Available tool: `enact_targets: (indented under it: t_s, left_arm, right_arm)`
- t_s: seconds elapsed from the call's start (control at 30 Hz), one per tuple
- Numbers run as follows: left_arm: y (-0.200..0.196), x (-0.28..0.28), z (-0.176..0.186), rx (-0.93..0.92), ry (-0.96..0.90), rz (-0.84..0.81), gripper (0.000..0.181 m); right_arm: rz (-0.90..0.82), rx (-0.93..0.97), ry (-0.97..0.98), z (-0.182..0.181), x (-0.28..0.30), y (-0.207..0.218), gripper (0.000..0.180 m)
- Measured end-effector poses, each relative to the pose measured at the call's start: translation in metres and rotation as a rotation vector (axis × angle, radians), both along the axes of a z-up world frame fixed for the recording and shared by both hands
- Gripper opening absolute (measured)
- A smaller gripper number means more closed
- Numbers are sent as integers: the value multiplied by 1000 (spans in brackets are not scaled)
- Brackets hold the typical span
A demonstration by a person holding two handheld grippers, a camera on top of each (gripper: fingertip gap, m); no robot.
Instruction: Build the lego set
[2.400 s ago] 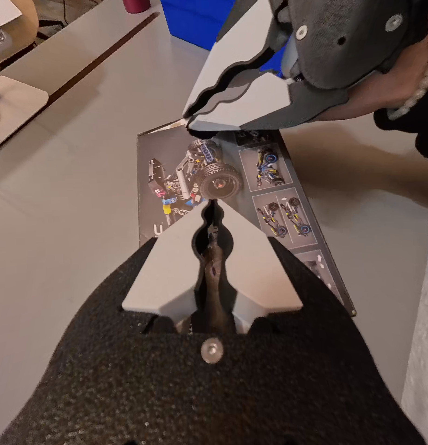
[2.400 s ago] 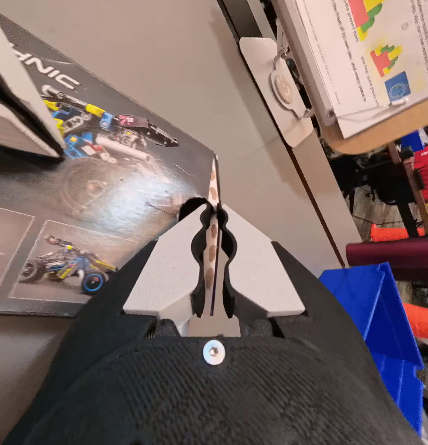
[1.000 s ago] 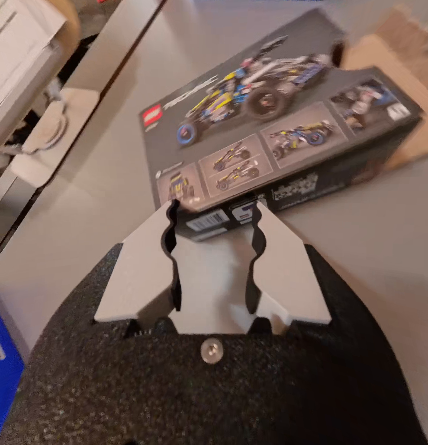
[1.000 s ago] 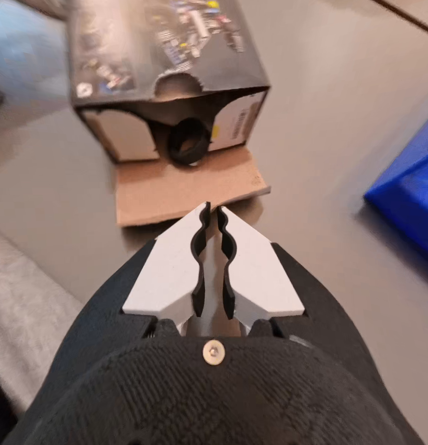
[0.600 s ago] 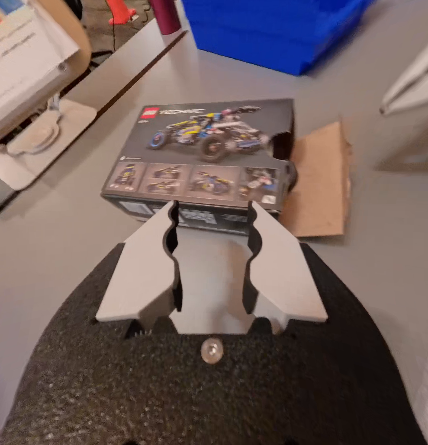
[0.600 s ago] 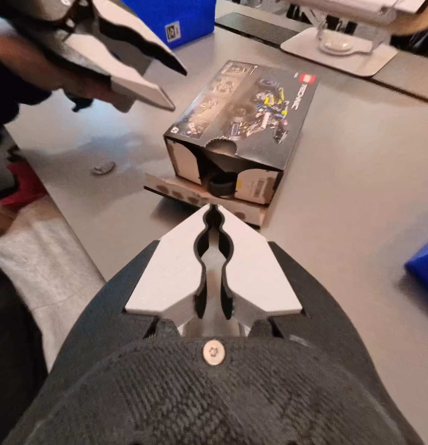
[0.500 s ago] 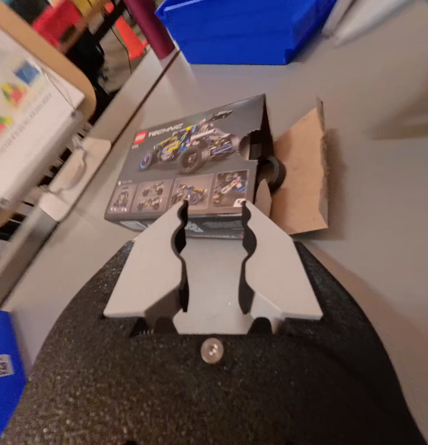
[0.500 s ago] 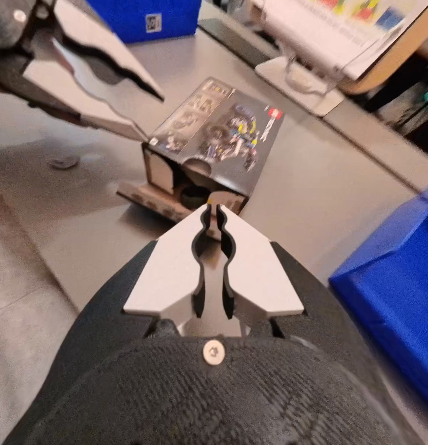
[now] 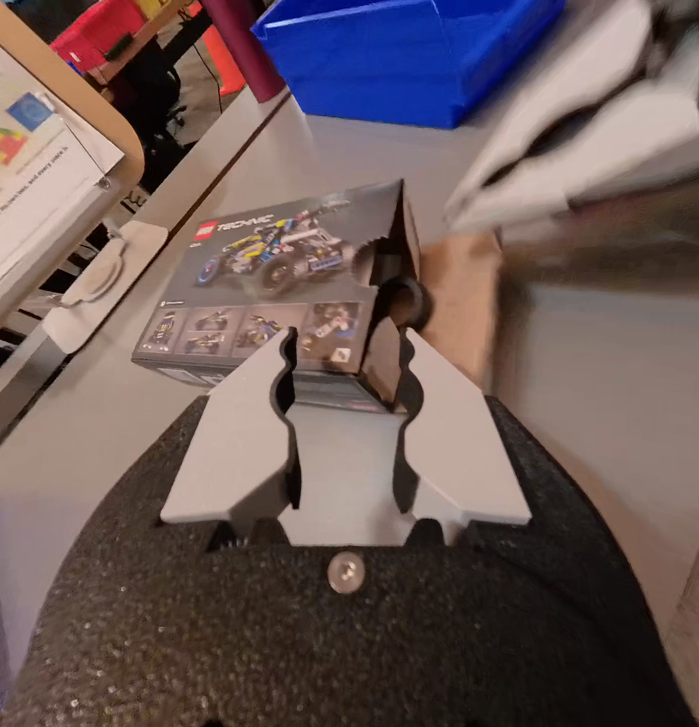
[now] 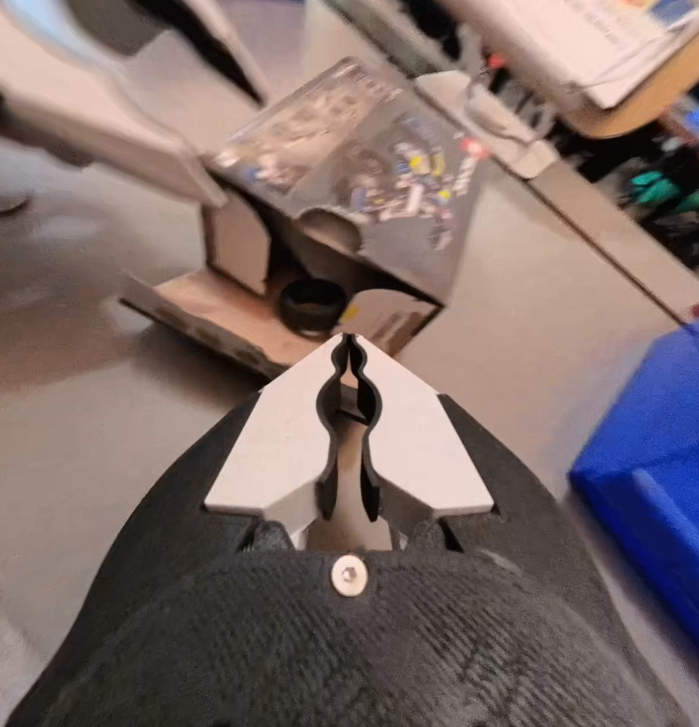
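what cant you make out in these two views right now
- Inside of the box: right wrist view shows only a black tyre at the open end; the walls and flaps hide the rest.
- Right gripper: motion-blurred in the left wrist view.
- Left gripper: blurred and cut off by the top-left edge in the right wrist view.
- Blue bin: its contents are hidden by the wall.

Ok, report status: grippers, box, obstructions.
Left gripper open, empty, at box corner. Right gripper shut, empty. Lego box flat on table, end flap open, black tyre at mouth. Nothing blocking.
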State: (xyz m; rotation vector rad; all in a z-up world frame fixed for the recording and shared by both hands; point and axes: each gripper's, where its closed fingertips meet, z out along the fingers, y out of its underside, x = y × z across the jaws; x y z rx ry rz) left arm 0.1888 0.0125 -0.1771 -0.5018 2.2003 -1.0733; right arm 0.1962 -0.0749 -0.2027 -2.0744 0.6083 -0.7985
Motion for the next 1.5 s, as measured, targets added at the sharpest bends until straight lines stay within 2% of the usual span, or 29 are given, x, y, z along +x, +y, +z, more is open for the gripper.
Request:
enact_targets:
  t_s: [0.03,0.1,0.17,0.23,0.27,0.3,0.37,0.47,0.57,0.63,0.7,0.8,0.83,0.87,0.97,1.03,1.17,1.2,1.27,1.3,1.37,1.5]
  left_arm:
    - [0,-3,-6,47,-28,3,55]
    - [3,2,-15,153,-120,63,62]
    - [8,16,-19,186,-186,190,72]
    - [11,28,-26,154,-175,286,75]
    - [10,32,-28,111,-148,324,80]
    - [8,34,-28,68,-131,346,82]
    - [10,38,-26,38,-123,386,83]
    - [14,44,-28,-2,-91,424,87]
    - [18,49,-28,-36,-71,439,84]
    - [25,51,-27,-36,-71,457,83]
    - [36,54,-26,-33,-63,487,78]
    - [59,57,-27,-39,-47,534,73]
    - [62,56,-28,-53,-37,533,70]
    - [63,55,-27,-66,-33,533,69]
    - [63,54,-22,-90,-28,531,68]
    - [58,56,-21,-110,-7,524,70]
    - [50,63,-20,-167,25,529,75]
    - [47,66,-22,-179,38,533,78]
    - [45,72,-28,-149,51,561,80]
    - [45,75,-31,-121,50,574,81]
    - [45,77,-33,-100,41,584,83]
    - [44,75,-37,-183,102,588,80]
  right_arm:
    - [-63,24,-64,15,11,-10,2]
    - [-140,101,-107,35,30,-17,20]
    - [-153,167,-2,28,41,-3,51]
    - [-184,181,22,23,47,1,48]
    - [-239,176,17,20,51,-5,57]
    - [-242,176,46,13,51,-2,60]
    - [-190,216,124,3,43,14,60]
    - [-251,228,71,7,52,6,64]
    - [-257,248,106,5,62,14,56]
    - [-276,187,88,0,71,10,40]
    - [-285,158,105,-11,74,2,0]
    - [-291,150,133,-20,75,-9,0]
    - [-286,167,139,-16,75,-9,3]
    - [-281,217,136,-5,73,-7,14]
    - [-173,378,139,28,66,26,30]
    - [-178,305,199,17,74,40,59]
    - [-265,217,125,23,99,41,55]
    - [-265,217,134,20,104,44,59]
    - [-228,296,211,18,105,54,50]
    - [-218,300,226,18,104,54,51]
    - [-175,235,291,7,90,53,67]
    - [-177,125,227,-9,85,51,71]
